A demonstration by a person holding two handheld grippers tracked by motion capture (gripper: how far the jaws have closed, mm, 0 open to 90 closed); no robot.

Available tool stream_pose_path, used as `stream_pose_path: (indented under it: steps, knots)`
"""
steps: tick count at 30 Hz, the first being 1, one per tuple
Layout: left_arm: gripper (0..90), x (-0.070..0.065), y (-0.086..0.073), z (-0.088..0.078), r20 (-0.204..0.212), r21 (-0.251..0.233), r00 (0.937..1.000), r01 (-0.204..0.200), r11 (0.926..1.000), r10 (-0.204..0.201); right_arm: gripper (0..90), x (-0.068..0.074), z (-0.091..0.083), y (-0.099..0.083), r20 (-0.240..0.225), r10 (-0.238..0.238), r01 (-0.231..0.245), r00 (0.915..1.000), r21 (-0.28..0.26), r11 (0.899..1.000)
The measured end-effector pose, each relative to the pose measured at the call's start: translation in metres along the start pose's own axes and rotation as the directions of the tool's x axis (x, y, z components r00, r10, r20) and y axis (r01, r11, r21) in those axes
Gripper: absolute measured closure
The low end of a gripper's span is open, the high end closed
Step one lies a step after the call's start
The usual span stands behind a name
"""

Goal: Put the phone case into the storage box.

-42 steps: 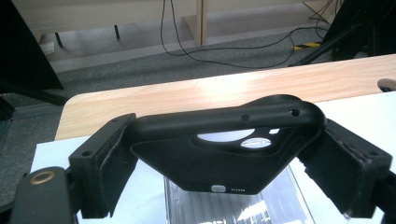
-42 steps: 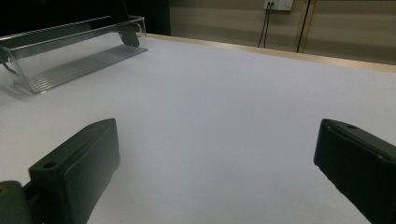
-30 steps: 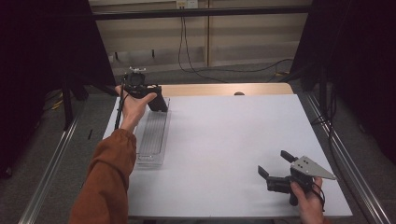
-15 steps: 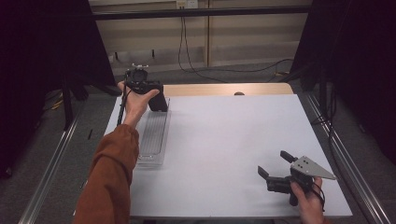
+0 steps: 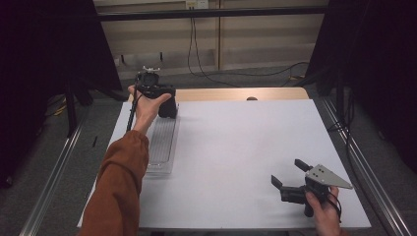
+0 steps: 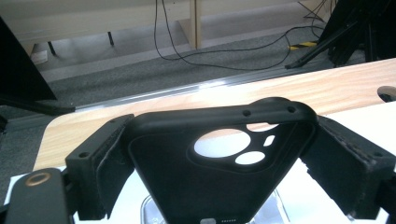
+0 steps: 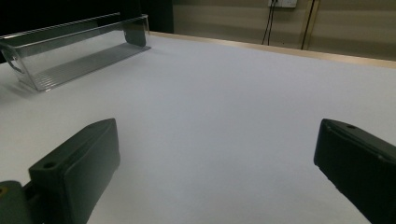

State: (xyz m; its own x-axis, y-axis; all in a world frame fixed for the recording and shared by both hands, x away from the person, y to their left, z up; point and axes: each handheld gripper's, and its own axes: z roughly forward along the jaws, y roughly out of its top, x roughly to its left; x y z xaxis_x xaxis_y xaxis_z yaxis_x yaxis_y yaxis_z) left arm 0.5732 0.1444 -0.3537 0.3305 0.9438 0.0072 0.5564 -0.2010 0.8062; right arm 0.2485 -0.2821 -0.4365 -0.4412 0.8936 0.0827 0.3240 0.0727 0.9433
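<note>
The left gripper [image 5: 166, 105] is clamping a black phone case [image 6: 219, 158] at the clear tray's [image 5: 162, 142] 12 o'clock end, placement pending, while the right gripper [image 5: 291, 178] is idling, jaws apart.

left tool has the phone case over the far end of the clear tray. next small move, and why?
Probably lower the left tool a little and set the black phone case into the clear tray. The case is clamped between the jaws, and the tray's far end shows just beneath it. The right tool rests open on the table, far away.
</note>
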Motion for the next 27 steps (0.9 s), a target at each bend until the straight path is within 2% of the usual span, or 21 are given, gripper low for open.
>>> stream_pose_path:
  steps: [10,19,24,27]
  knots:
    - [14.0,0.0014,-0.0002,0.0057,0.005,-0.021,1.0,-0.001,0.9998,0.001,0.0,-0.0009,-0.0006,-0.0004,-0.002,0.001,-0.001,1.0,0.0,1.0]
    - [8.5,0.0034,0.0002,0.0061,0.041,-0.042,0.9991,-0.006,0.9991,0.008,0.0,-0.0009,-0.0006,-0.0005,-0.003,0.0,0.0,1.0,0.002,1.0]
    - [4.8,0.0053,-0.0001,0.0064,0.033,-0.072,0.9992,-0.018,0.9973,0.02,0.0,-0.0005,-0.0006,-0.0005,-0.003,0.003,-0.002,1.0,0.003,1.0]
    - [4.4,0.007,-0.0001,0.0062,0.045,-0.075,0.9988,-0.014,0.997,0.018,0.0,-0.0009,-0.0007,-0.0005,-0.003,0.0,0.0,1.0,0.001,1.0]
